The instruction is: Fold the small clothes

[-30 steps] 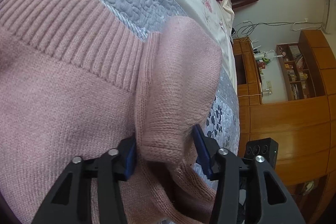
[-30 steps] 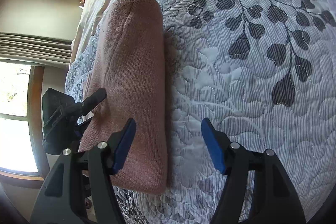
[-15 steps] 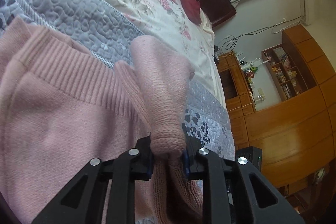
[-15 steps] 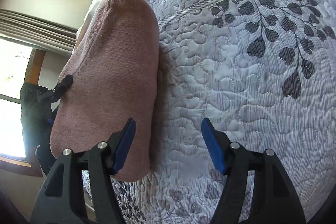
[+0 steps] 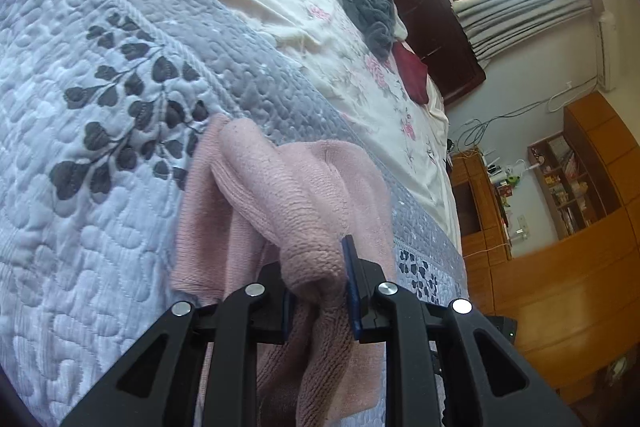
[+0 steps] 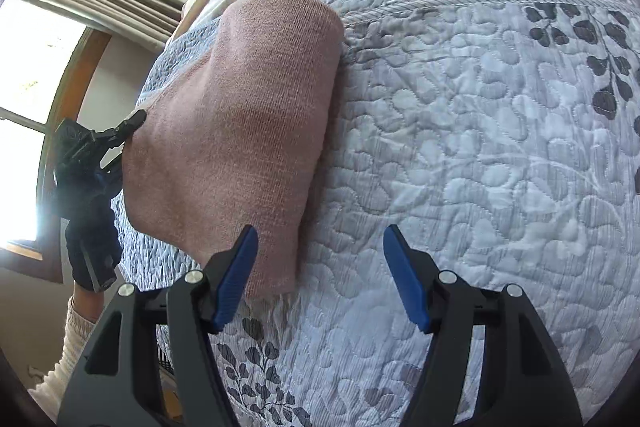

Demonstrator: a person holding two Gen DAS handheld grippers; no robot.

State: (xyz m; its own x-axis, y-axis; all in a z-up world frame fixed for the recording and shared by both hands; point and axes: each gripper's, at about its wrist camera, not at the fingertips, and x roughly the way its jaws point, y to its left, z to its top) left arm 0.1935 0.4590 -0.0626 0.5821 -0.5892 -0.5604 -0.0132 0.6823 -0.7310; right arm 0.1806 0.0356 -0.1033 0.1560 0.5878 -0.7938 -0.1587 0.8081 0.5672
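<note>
Fingers of the left gripper [image 5: 318, 291] clamped on a bunched edge of the pink knit sweater [image 5: 296, 203], lifting that part off the quilt [image 5: 100, 147] on the bed. Fingers of the right gripper [image 6: 320, 275] spread wide, holding nothing, hovering just above the quilt beside the sweater's near corner. Sweater [image 6: 240, 131] partly folded, draped from the raised left grip down to the bed, far end resting flat near the quilt's grey border.

Soft, light, stretchy knit by the look of it: likely to sag and drape rather than hold a crease, and unlikely to slip from rubber pads. Thick where doubled, so a deep bite through all layers probably safer than a fingertip pinch. Best hold for the free gripper seems to be the loose lower corner nearest it, taken at the edge so both layers travel together. Risk of snagging loops or dragging the quilt along if taken too low.
</note>
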